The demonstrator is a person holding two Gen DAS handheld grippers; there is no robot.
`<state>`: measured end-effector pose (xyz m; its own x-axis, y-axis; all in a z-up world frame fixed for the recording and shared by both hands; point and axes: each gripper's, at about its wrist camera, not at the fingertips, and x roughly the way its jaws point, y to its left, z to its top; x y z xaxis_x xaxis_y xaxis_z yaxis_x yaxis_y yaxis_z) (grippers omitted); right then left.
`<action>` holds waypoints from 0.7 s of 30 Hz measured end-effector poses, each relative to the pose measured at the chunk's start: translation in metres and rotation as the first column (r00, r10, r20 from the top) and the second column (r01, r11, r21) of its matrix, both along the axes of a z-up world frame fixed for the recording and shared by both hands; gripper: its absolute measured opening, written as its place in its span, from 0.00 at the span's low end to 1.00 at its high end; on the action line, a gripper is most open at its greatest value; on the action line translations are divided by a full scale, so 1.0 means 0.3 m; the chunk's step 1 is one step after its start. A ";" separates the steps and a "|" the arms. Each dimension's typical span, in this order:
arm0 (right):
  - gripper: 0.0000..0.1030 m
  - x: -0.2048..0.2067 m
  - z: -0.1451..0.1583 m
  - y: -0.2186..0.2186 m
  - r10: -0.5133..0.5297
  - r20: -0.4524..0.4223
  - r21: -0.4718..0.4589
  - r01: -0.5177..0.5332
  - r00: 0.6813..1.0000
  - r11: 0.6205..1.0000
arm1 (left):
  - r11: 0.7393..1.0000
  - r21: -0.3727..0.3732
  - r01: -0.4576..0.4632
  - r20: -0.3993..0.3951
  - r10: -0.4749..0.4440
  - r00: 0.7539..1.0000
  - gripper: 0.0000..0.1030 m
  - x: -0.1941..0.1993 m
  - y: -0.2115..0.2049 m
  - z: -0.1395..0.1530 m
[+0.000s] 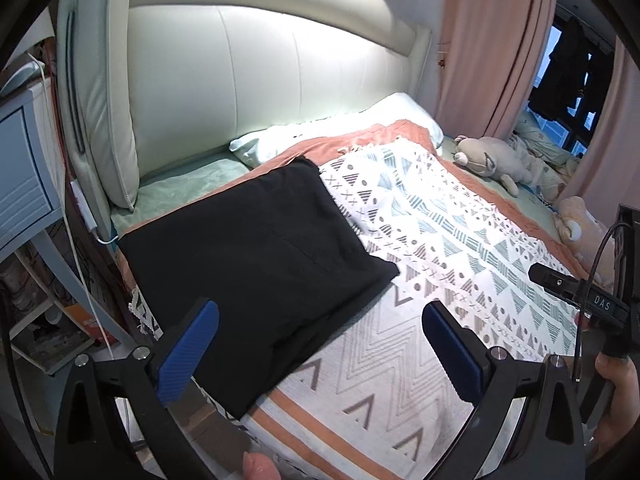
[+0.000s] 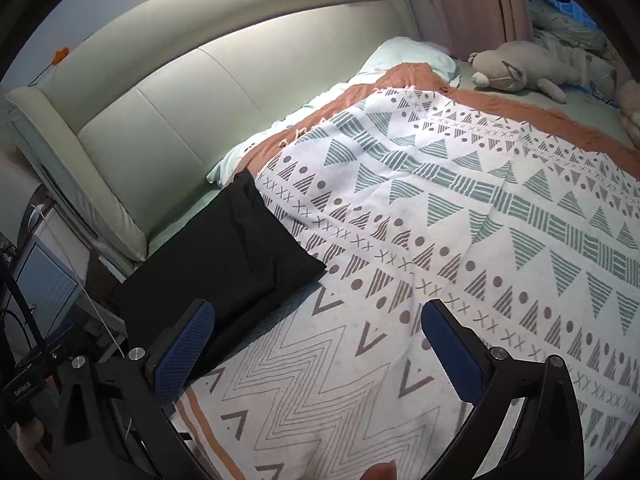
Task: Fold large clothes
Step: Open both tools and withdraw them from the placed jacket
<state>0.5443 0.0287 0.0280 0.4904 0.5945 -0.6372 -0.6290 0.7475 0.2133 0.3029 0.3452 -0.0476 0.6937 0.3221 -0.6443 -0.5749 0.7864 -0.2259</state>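
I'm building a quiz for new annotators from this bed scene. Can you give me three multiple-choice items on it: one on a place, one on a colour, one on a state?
1. Where does the black garment lie?
A. On the patterned blanket, at the side near the headboard
B. On the floor
C. Over the plush toy

2. What colour are the pads of the tongs?
A. Red
B. Blue
C. White

3. What state is the garment in?
A. Hanging
B. Bunched in the tongs
C. Folded flat, untouched

Answers:
1 A, it rests on the blanket's edge.
2 B, the pads are blue.
3 C, left tongs and right tongs stand open and empty.
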 end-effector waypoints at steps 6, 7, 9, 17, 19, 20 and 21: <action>1.00 -0.109 0.070 -0.192 -0.012 0.025 -0.005 0.012 1.000 1.000 | 0.998 0.041 0.044 0.023 -0.045 0.999 1.00 -0.045 -0.146 0.070; 1.00 -0.130 0.084 -0.236 -0.017 0.023 -0.001 0.018 1.000 1.000 | 0.997 0.056 0.052 0.023 -0.053 0.998 1.00 -0.054 -0.177 0.082; 1.00 -0.158 0.106 -0.298 -0.024 0.018 0.002 0.024 1.000 1.000 | 0.996 0.061 0.069 0.036 -0.071 0.997 1.00 -0.072 -0.221 0.098; 1.00 -0.321 0.198 -0.534 -0.083 0.082 -0.024 0.085 0.993 0.996 | 0.982 0.132 0.133 0.062 -0.142 0.988 1.00 -0.139 -0.401 0.128; 1.00 -0.376 0.212 -0.579 -0.102 0.112 -0.034 0.106 0.989 0.994 | 0.981 0.130 0.146 0.069 -0.156 0.985 1.00 -0.156 -0.434 0.129; 1.00 -0.398 0.217 -0.597 -0.108 0.121 -0.037 0.114 0.987 0.993 | 0.980 0.130 0.153 0.074 -0.163 0.984 1.00 -0.167 -0.452 0.130; 1.00 -0.422 0.220 -0.610 -0.113 0.128 -0.038 0.119 0.985 0.992 | 0.979 0.133 0.157 0.077 -0.168 0.983 1.00 -0.178 -0.468 0.131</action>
<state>0.4178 -0.1544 0.0939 0.6322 0.5005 -0.5914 -0.5569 0.8243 0.1022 0.2496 0.2046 -0.0083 0.7952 0.2751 -0.5403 -0.4197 0.8929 -0.1631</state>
